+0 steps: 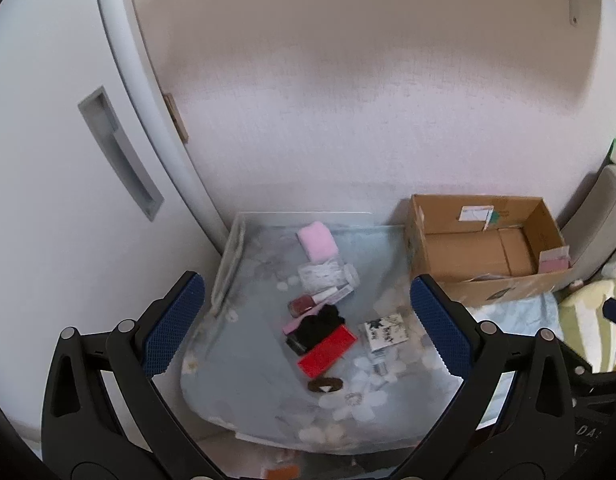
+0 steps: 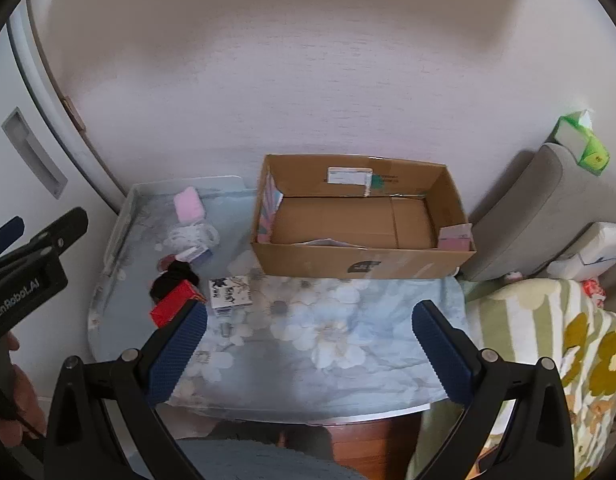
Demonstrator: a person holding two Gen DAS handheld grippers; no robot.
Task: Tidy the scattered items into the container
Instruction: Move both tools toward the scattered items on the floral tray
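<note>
A round table with a pale blue flowery cloth stands by the wall. At its back sits an open brown cardboard box. Left of it lie a flat red box, a soft pink pad and a black fuzzy bundle. The left gripper and right gripper both hang wide above, holding nothing.

One cardboard box, one red box, one pink sponge, one nail polish bottle, one black scrunchie, one printed white box, one brown hair clip, two grippers
</note>
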